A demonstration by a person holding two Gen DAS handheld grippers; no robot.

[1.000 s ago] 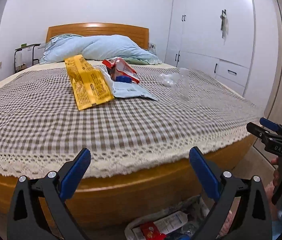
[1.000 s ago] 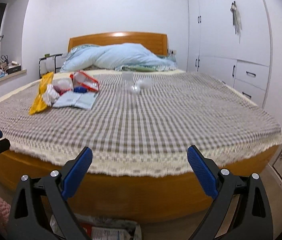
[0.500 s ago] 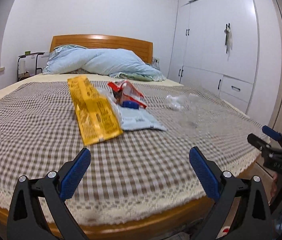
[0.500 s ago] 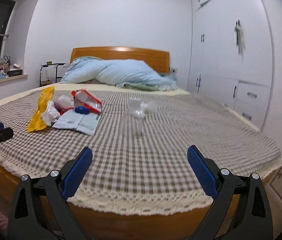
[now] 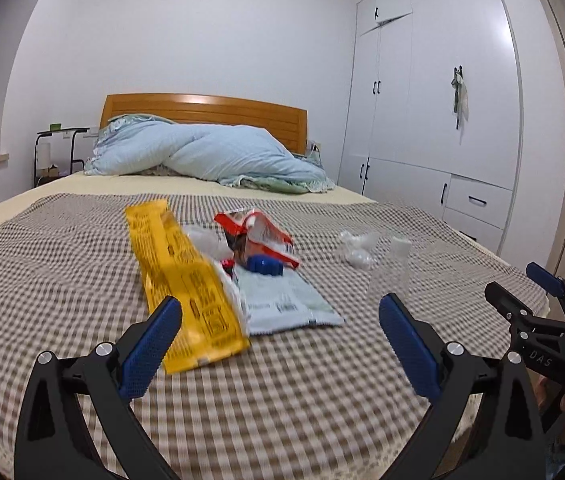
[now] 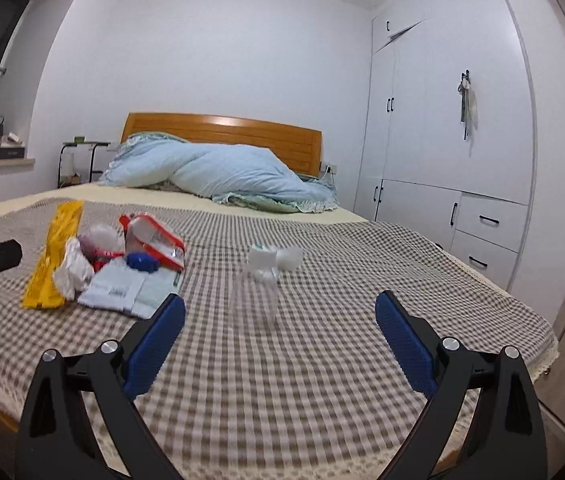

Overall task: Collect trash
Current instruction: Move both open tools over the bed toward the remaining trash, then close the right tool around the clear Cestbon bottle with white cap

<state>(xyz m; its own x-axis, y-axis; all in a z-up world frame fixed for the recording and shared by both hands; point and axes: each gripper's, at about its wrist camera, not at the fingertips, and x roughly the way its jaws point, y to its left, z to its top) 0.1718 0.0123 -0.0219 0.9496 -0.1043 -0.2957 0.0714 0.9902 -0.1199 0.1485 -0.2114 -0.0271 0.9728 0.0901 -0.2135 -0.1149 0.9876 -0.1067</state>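
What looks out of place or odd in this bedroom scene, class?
Litter lies on the checked bedspread: a yellow wrapper, a torn red packet, a pale flat pouch, crumpled tissue and a clear plastic bottle. An upper wardrobe door also hangs askew.

Glossy yellow wrapper [image 5: 186, 284]; checked cloth bedspread [image 5: 62, 280]

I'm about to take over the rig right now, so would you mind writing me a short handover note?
Left gripper: open, empty, over the bed's near part, facing the yellow wrapper.
Right gripper: open, empty, facing the clear plastic bottle, which stands upright.
On the checked bedspread: yellow wrapper, red packet, blue cap, pale pouch, crumpled white tissue, bottle and white wads.
Done: nothing held.
Left: pick up every piece; no bin is in view.
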